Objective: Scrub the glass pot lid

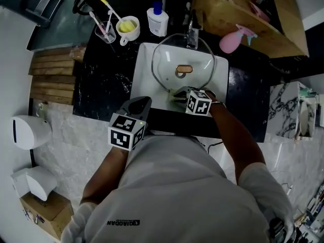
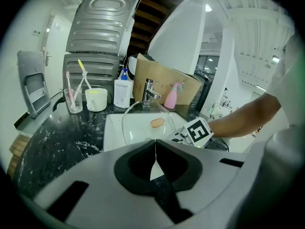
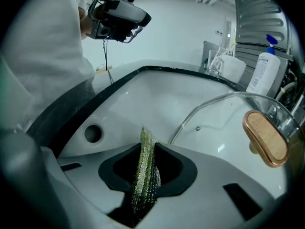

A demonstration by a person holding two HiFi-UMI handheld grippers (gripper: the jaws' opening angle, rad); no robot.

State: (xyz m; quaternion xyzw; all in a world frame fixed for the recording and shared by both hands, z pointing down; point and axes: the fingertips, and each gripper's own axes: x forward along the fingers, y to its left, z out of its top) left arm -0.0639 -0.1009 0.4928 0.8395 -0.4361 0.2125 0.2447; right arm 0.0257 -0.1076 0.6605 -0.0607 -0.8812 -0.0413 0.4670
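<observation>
I'm reading the glass pot lid (image 1: 172, 54) as standing tilted inside the white sink (image 1: 144, 80), its wooden handle (image 1: 185, 69) facing the person. Its upper rim is reaching back toward the faucet (image 1: 192, 34); I can't tell whether they're touching.

The right hand-held gripper (image 1: 178, 92) is sitting low in the sink at the lid's front lower edge, its jaws clenching a green mesh scrubber (image 3: 144, 173). The scrubber tip is poking out just beside the lid's rim. I'm not getting a clear read on contact from any view.

The left hand-held gripper (image 2: 154, 149) is hovering over the sink's near left corner, well apart from the lid. Its jaws are pressing together with nothing between them.

On the black marble surface (image 1: 101, 80) behind the sink I'm seeing a glass with toothbrushes (image 1: 105, 32), a yellow cup (image 1: 127, 28), a white pump bottle (image 1: 157, 20) and a pink spray bottle (image 1: 235, 38).
</observation>
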